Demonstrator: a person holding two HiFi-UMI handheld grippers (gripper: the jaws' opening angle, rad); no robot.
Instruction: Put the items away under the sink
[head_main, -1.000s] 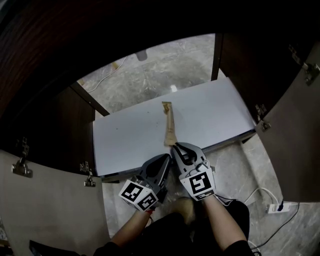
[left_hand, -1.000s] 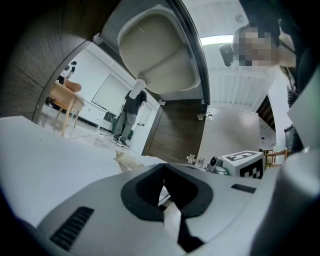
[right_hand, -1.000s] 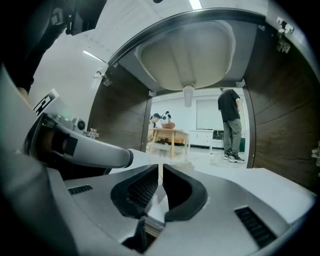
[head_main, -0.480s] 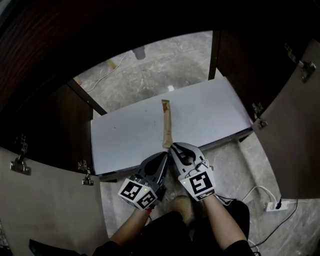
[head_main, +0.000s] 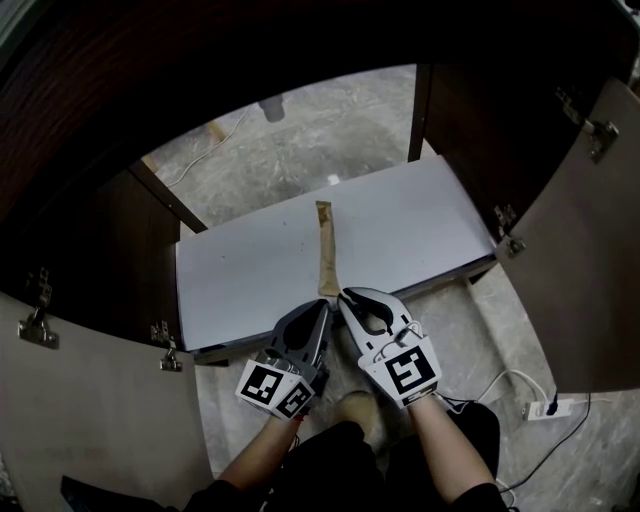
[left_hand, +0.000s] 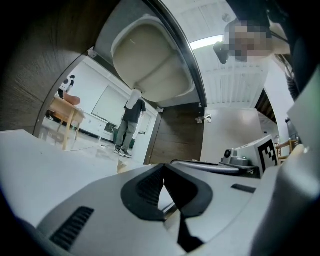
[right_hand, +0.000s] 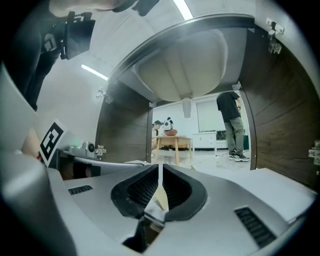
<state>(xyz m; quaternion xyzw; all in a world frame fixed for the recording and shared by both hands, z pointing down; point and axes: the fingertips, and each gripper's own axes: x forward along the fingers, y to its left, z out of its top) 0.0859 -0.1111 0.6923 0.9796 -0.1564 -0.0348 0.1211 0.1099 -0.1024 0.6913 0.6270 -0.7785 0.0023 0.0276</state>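
the item is a long, narrow, flat tan strip (head_main: 325, 250), wooden-looking, with a slightly wider, squared far end. its near end is pinched between the pads of the right gripper (head_main: 340, 294), and from there it reaches straight away over the middle of the white cabinet floor (head_main: 230, 285), its far end close to that floor's far edge. seen along its length it is edge-on, a thin pale sliver with small dark print near the grip; whether its far tip touches the floor cannot be told.
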